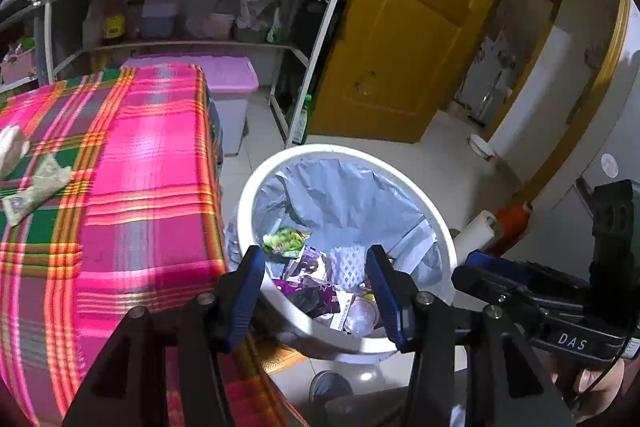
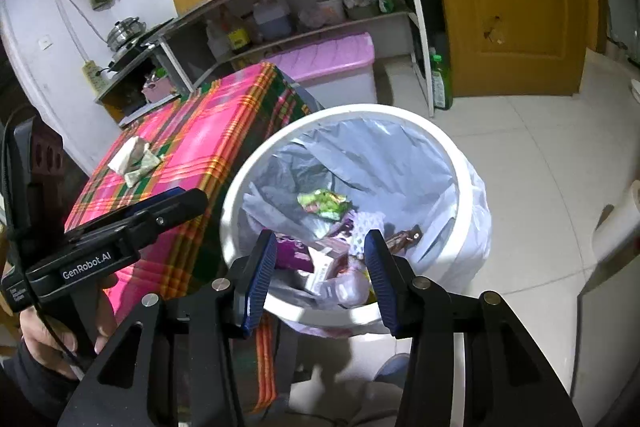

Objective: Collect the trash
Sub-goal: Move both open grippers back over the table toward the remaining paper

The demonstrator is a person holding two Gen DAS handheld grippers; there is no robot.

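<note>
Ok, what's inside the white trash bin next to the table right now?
The white trash bin holds a grey liner, a green snack wrapper, purple packets and white foam netting. Anything beneath that pile is covered.

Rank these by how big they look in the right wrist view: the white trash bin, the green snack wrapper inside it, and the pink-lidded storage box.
1. white trash bin
2. pink-lidded storage box, though it stands farther from the camera
3. green snack wrapper

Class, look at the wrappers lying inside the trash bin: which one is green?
The green wrapper, lying toward the bin's far side on the grey liner; the other wrappers are purple.
</note>
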